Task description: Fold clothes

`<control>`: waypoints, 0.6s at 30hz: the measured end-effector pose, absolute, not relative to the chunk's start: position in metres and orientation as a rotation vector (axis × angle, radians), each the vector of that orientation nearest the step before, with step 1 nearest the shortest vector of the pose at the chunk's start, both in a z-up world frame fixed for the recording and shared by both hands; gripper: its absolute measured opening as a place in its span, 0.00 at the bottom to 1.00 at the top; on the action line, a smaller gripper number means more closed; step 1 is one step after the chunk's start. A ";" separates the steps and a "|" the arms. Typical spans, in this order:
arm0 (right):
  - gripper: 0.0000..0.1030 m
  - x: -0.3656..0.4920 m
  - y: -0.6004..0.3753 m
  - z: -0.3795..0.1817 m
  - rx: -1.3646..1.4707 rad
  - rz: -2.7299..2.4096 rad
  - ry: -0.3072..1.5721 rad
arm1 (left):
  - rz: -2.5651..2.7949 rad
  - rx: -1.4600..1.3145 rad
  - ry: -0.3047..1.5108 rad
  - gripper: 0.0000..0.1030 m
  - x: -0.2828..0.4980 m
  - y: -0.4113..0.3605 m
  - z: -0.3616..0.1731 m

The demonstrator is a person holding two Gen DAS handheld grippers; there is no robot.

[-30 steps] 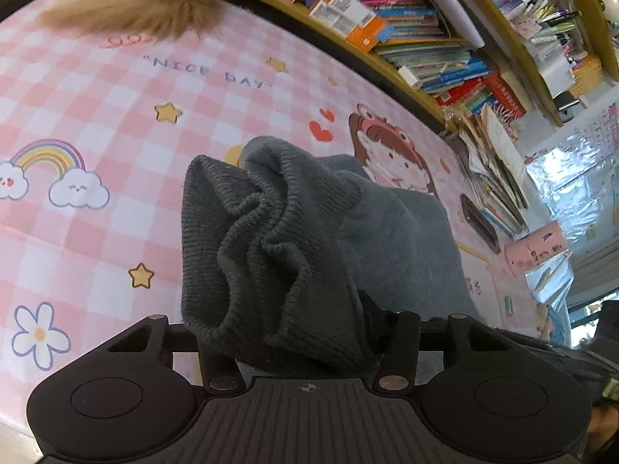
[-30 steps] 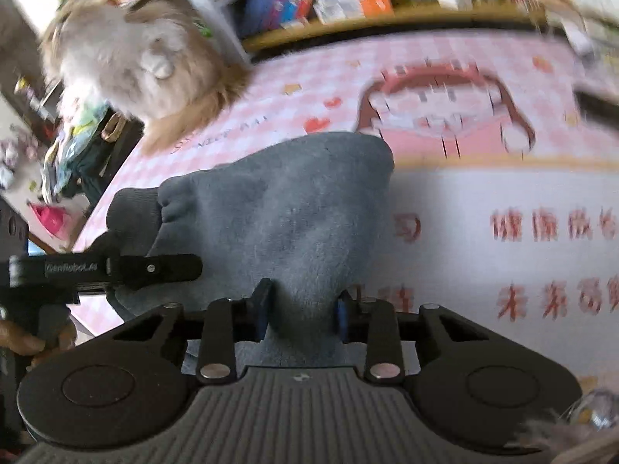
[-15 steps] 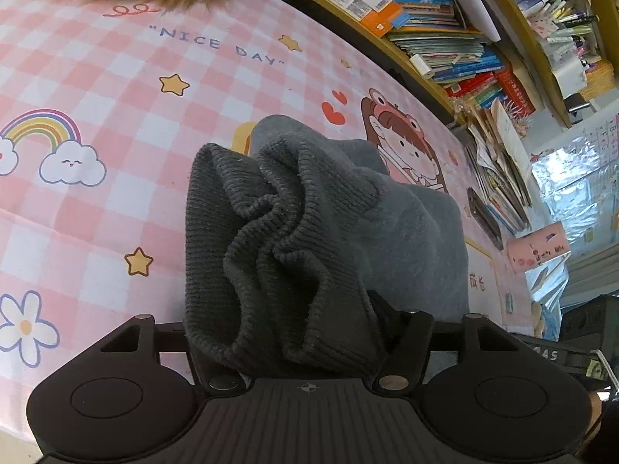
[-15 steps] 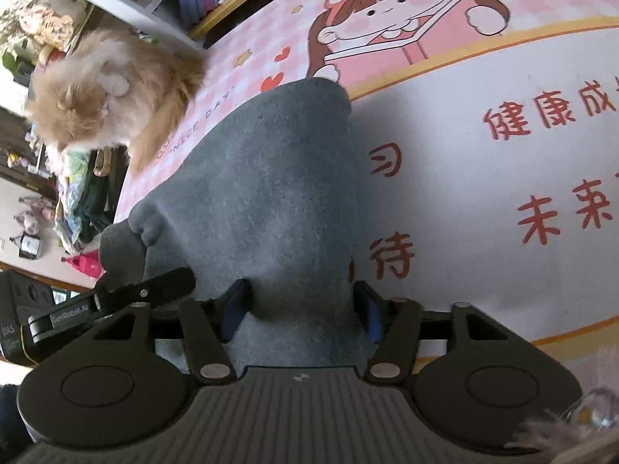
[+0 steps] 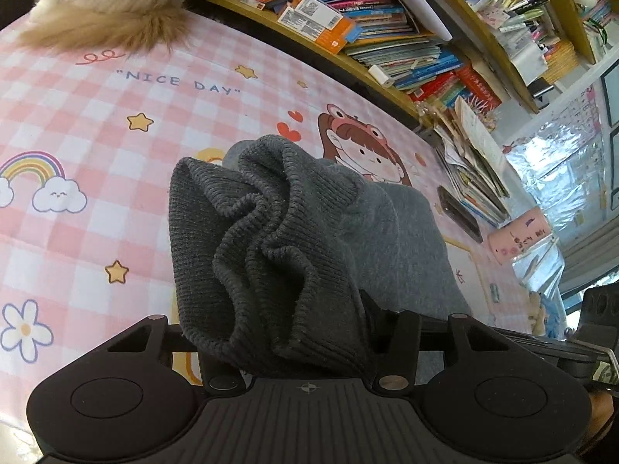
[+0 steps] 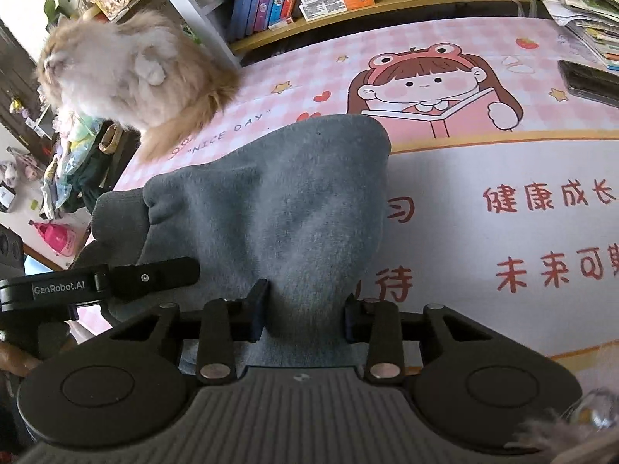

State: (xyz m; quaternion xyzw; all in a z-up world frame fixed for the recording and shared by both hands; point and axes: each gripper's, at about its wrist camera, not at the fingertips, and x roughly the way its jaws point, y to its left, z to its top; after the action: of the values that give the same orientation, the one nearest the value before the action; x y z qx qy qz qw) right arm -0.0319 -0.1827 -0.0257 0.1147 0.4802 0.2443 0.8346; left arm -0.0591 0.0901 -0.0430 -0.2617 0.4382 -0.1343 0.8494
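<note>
My left gripper (image 5: 294, 332) and right gripper (image 6: 305, 315) have just closed further, both clamping the grey sweater (image 6: 278, 208) above the mat (image 5: 96, 123). Caution: bunched ribbing may slip out.

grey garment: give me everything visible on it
The grey garment is soft, fleece-like cloth with a darker ribbed knit band, bunched and rumpled. It lies partly folded on the pink checked cartoon mat. The left gripper is shut on the ribbed band; the right gripper pinches a plain edge. Both jaws have just closed further on the cloth. The fluffy cat sits apart from it.
</note>
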 end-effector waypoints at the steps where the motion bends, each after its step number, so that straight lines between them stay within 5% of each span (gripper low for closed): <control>1: 0.32 -0.034 -0.182 -0.025 0.239 0.510 1.015 | -0.289 -0.550 0.924 0.48 -0.060 0.089 -0.043; 18: 0.32 -0.069 -0.165 -0.007 0.231 0.388 0.951 | -0.418 -0.530 0.897 0.48 -0.062 0.106 -0.036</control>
State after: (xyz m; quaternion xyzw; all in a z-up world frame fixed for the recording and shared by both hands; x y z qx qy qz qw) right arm -0.0694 -0.1646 -0.0066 0.1104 0.4537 0.1852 0.8647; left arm -0.0621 0.1062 -0.0364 -0.2515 0.4252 -0.1983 0.8466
